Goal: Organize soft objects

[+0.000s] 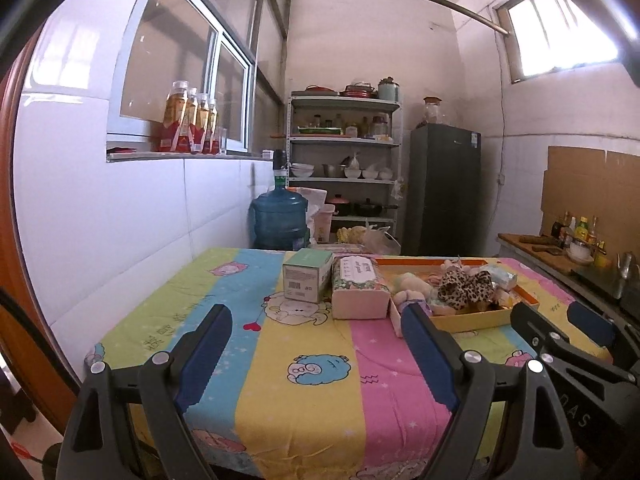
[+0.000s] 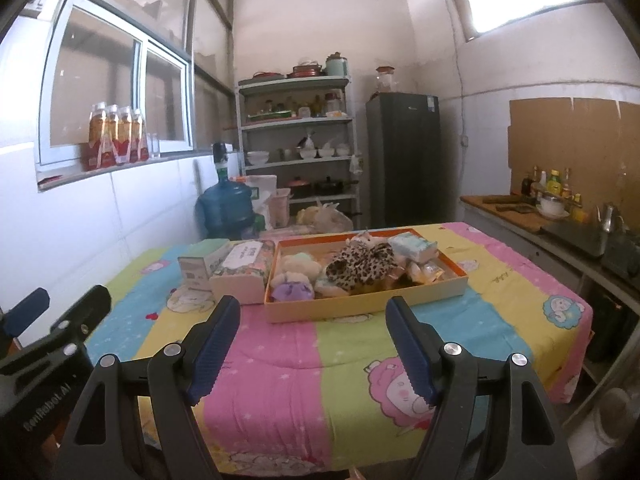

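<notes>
Both grippers, left gripper (image 1: pixel 316 344) and right gripper (image 2: pixel 314 340), fingers spread, tray (image 2: pixel 360 312) whole only in right view

You have a leopard-spotted bow (image 2: pixel 362 266) and a purple plush (image 2: pixel 292 292) in the orange-rimmed tray (image 2: pixel 440 286), on a cartoon-printed cloth (image 2: pixel 352 360) striped pink, green, yellow and blue.

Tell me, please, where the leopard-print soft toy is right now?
The leopard-print soft toy lies mid-tray in the right wrist view, between the purple plush and the tissue pack.
</notes>
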A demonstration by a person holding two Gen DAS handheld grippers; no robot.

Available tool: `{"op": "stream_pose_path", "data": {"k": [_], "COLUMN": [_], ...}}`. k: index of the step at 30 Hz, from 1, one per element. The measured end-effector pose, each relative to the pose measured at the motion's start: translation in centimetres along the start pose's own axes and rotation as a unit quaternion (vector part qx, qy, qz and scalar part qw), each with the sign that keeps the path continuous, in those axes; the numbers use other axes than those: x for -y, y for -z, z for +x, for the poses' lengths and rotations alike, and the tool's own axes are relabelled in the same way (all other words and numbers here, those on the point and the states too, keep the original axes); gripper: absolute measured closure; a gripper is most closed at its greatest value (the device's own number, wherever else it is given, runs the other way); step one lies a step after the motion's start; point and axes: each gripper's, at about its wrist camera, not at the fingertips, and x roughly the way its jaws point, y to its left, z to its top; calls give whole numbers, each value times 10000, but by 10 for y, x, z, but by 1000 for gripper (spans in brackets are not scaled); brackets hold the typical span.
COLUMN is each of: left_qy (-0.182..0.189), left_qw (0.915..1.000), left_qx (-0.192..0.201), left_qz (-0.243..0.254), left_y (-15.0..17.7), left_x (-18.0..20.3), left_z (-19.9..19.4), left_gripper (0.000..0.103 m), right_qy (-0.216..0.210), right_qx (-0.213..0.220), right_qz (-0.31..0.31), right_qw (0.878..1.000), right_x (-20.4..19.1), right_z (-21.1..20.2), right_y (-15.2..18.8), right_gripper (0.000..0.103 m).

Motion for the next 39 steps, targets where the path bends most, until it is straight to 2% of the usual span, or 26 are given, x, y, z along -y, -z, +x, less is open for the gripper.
{"op": "stream_pose_path", "data": {"k": [39], "left_qy": [-88], "left_qw": [9999], "left_qx": [-53], "left_qz": [-35], "left_y": [4], "left_x": [-2], "left_z": [-1], "left_gripper": [16], "right_qy": [-21], "right_qx": [32], "right_qz": [-102], "right_qw": [9999], "right_x": [-3], "right_z": [-1], "right_y": [2], "right_gripper": [26]}}
